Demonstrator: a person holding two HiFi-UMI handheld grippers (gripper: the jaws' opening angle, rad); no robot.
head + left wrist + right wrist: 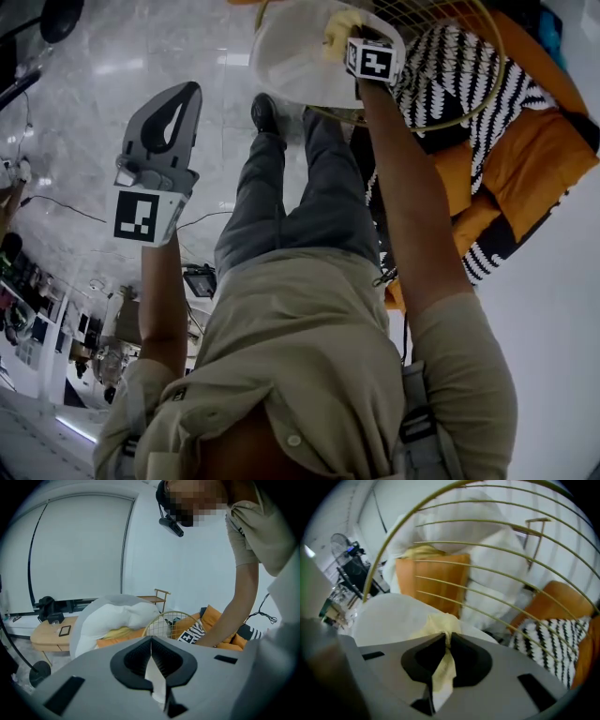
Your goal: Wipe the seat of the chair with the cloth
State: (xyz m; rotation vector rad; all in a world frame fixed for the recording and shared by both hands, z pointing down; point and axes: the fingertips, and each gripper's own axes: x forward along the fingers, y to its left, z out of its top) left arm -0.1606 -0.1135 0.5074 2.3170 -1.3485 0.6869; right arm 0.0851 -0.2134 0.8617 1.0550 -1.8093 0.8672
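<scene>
your own beige shirt [309, 366] filled the bottom of the head view, with your grey trousers [291, 197] and one black shoe [265, 112] beyond it on the pale marbled floor [141, 47]. your right gripper [447, 634] had its jaws closed tight on the yellow cloth [441, 623]; a bunch of it stood out past the tips and a tail hung back between the jaws. you held that cloth over the white seat [389, 616] of the chair, on the side next to the gold wire backrest [487, 550]. whether the cloth pressed on the seat or sat just above it could not be told. through the wires showed an orange cushion [440, 578], a black-and-white zigzag cushion [543, 641] and a big white beanbag [497, 536]. your left gripper [151, 637] was well off to the left of the chair, over the floor, touching nothing. its jaws were together, tips meeting, and nothing could be seen gripped at the tips. a pale sliver showed in the gap lower down, and what it was could not be made out. the left gripper view looked back toward the chair, where your right arm [243, 597] reached down to it. a low wooden table [47, 634] stood beyond the beanbag, against the wall.
</scene>
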